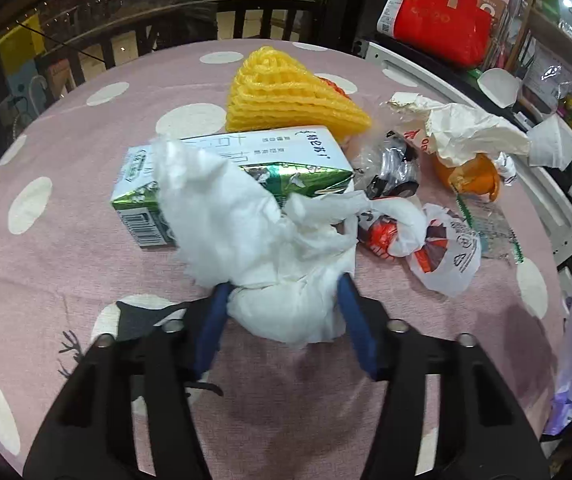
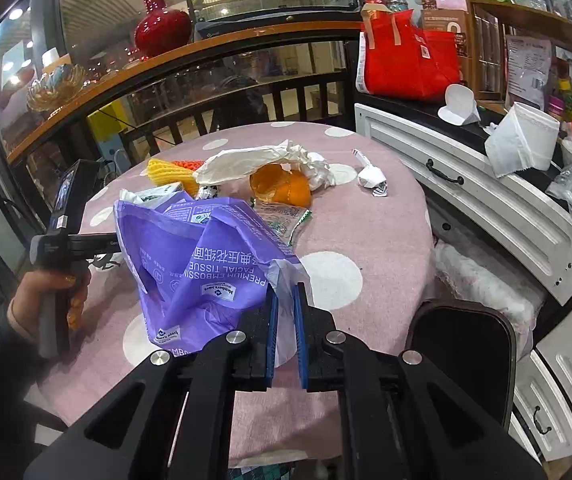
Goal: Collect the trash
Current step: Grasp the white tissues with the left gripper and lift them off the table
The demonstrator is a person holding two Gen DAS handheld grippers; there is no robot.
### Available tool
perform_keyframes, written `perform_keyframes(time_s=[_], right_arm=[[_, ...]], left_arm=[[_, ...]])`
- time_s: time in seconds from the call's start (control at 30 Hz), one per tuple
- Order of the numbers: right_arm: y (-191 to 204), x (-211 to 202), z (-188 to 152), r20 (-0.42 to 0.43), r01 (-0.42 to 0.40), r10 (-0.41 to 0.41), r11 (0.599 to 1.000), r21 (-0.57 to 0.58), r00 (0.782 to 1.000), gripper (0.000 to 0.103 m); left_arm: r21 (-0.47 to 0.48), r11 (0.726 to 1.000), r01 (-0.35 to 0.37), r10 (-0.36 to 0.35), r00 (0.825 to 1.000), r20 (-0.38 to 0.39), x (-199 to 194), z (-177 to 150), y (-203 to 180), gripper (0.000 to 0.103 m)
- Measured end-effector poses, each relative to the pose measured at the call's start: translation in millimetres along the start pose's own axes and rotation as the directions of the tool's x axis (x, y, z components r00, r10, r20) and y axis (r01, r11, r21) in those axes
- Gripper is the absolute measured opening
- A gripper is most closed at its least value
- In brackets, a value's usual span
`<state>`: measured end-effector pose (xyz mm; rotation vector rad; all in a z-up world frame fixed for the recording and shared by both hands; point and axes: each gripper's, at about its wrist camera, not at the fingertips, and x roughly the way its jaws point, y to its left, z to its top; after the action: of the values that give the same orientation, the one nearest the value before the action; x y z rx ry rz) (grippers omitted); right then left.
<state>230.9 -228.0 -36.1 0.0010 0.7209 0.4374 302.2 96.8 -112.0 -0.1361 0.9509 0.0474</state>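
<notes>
- Our left tongs (image 1: pixel 281 300) are narrowed on a crumpled white tissue wad (image 1: pixel 269 240); both blue pads press its lower end, and the wad flares up and out above them.
- The wad's upper part overlaps a green-and-white milk carton (image 1: pixel 205 172) lying on its side on the pink, white-dotted tabletop (image 1: pixel 65 240).
- Behind the carton: a yellow foam fruit net (image 1: pixel 286 92).
- To the right of the carton: black-and-clear wrappers (image 1: pixel 394 168), a red-and-white plastic bag (image 1: pixel 442 252), an orange plastic piece (image 1: pixel 474 178) with crumpled white paper (image 1: pixel 470 136) draped over it, and a clear green-edged wrapper (image 1: pixel 486 224).
- Our right tongs (image 2: pixel 283 292) are closed on the white inner edge of a purple facial-tissue pack wrapper (image 2: pixel 205 264); the wrapper hangs open to their left, above the tabletop.
- In the right wrist view, our left hand (image 2: pixel 49 292) grips the left gripper's handle at the left edge of the tabletop; the purple wrapper hides those tongs there.
- A small white-and-black scrap (image 2: pixel 374 180) lies alone on the far right side of the tabletop, apart from the main pile.
- Off the tabletop: a red tote bag (image 2: pixel 406 56) on a white cabinet (image 2: pixel 466 184), and a dark chair seat (image 2: pixel 466 336) near the tabletop's right edge.
</notes>
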Motion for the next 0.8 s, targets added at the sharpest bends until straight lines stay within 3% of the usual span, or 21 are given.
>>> perform_keyframes(time_s=[0.1,0.2,0.67,0.8], right_arm=[[-0.7,-1.7,-4.1,0.006,-0.004,0.004,1.000,0.017,1.000,0.009],[-0.8,-2.7,-7.4,0.006,-0.004,0.004,1.000,0.030,1.000,0.009],[8.0,-18.6,-21.2,0.032,-0.022,0.021,0.999,0.030,0.999,0.009],[7.8,-22.7,-21.4,0.045,-0.028,0.027,0.999,0.036,0.999,0.009]], left_arm=[[0.001,1.000,0.008,-0.008,1.000,0.008,-5.3,-4.9,2.3,0.024],[-0.004,1.000,0.001,-0.001,0.999,0.039,-19.6,-14.5,6.0,0.019],[-0.032,0.998,-0.051,0.057,0.979,0.194,-108.9,-82.2,32.4,0.017],[-0.036,0.999,-0.024,0.031,0.972,0.234,-132.2,-89.7,31.8,0.017]])
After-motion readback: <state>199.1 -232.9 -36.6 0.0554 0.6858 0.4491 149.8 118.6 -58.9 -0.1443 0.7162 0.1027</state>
